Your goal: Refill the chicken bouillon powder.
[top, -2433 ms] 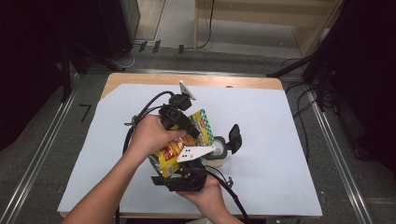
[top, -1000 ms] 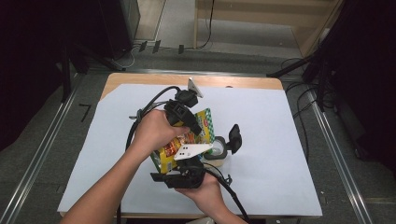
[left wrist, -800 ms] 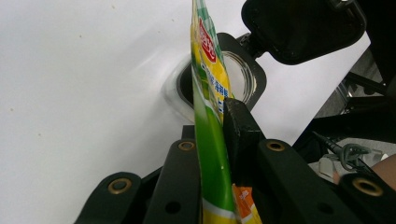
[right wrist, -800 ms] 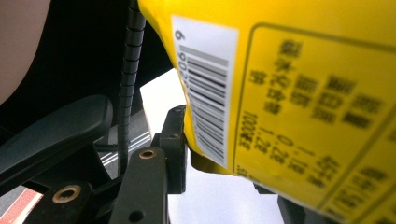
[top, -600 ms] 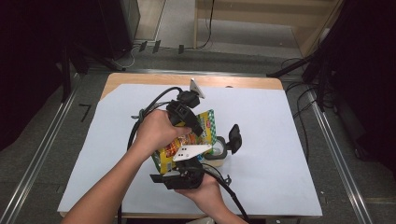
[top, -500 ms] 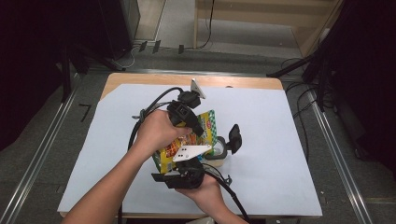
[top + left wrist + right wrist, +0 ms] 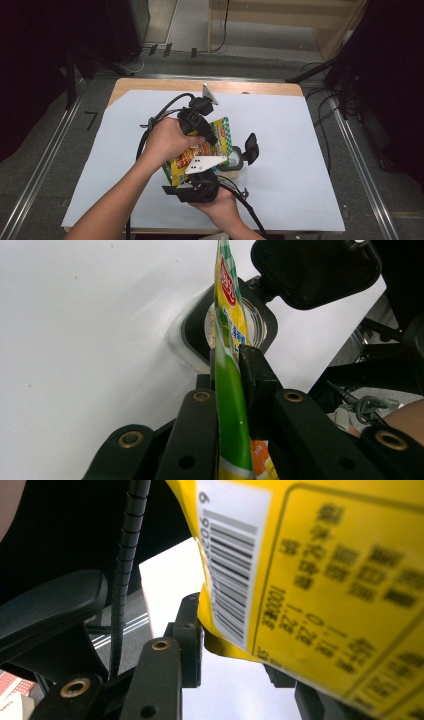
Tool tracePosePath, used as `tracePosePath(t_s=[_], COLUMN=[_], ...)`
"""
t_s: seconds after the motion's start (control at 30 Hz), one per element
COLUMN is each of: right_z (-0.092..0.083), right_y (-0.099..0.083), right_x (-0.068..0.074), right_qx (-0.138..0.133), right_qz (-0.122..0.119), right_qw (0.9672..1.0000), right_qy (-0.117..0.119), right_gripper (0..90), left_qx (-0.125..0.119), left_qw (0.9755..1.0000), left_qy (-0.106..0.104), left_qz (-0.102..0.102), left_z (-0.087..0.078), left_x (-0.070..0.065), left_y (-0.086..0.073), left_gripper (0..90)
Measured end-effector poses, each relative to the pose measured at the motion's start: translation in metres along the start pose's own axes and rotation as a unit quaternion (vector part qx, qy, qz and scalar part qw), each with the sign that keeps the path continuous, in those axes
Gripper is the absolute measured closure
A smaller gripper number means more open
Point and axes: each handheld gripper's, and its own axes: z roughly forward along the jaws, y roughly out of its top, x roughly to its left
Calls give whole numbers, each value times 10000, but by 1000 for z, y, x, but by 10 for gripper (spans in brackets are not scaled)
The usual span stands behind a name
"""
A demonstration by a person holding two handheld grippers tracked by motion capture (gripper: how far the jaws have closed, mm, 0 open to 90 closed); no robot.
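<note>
The left forearm comes in from the bottom left and slants up toward the middle, its hand [image 7: 162,141] wrapped around the left hand-held gripper [image 7: 212,137], whose jaws are pinched together on a thin packet [image 7: 231,390]. The right hand [image 7: 222,205] sits lower, near the front edge, gripping the right hand-held gripper [image 7: 235,645] from below; its jaws stand partly apart around the packet's bottom corner.
</note>
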Motion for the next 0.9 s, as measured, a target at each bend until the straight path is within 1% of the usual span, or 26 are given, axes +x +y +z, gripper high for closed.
tracePosePath(t_s=[0.27,0.63,0.77,0.9], right_z=[-3,-6,-8,-8], right_y=[0,1,2,1], right_x=[-1,0,-1,-2], right_qx=[-62,-126,-200,-202], right_qz=[3,18,83,89], right_qw=[10000,9999,9997,9997], right_qy=[-14,7,98,95], right_gripper=[659,657,656,656], left_qx=[-41,-70,-76,-73], left_qw=[10000,10000,9999,10000], left_qy=[18,17,55,36], left_qz=[-45,-47,-46,-33], left_z=[-2,-4,-5,-4], left_x=[3,4,4,4], left_y=[0,1,0,0], left_gripper=[851,846,845,845])
